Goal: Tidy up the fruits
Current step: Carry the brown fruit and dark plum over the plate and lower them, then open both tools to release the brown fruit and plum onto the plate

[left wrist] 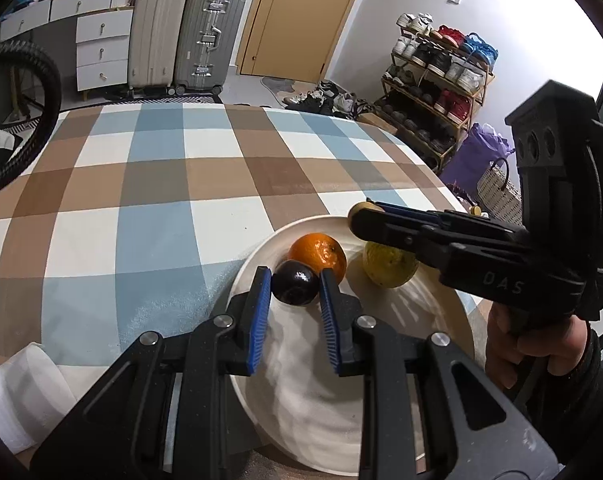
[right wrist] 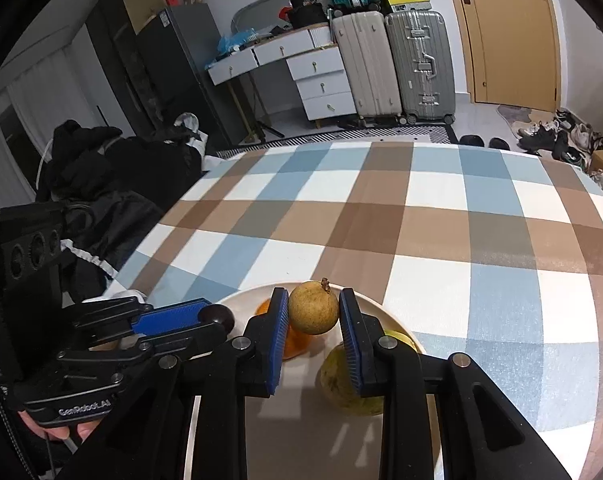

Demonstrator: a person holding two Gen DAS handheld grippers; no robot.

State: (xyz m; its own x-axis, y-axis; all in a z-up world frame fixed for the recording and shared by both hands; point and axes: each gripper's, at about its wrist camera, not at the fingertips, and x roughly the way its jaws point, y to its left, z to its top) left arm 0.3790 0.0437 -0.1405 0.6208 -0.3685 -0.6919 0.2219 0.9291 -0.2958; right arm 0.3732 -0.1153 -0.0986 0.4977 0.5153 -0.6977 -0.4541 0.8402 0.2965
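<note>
In the left wrist view, lower centre, the left gripper [left wrist: 295, 286] clamps a dark purple round fruit [left wrist: 294, 282] above the cream round plate [left wrist: 441, 312], which holds an orange tangerine [left wrist: 321, 254] and a yellow-green pear [left wrist: 389, 268]. In the right wrist view, the right gripper [right wrist: 313, 312] pinches a small brown round fruit [right wrist: 313, 307].

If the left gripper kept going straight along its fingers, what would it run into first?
The left gripper already has the dark plum between its jaws. Straight ahead, the first thing beyond is the orange, which sits directly behind the plum on the plate; depth makes it unclear whether the two fruits touch.
</note>
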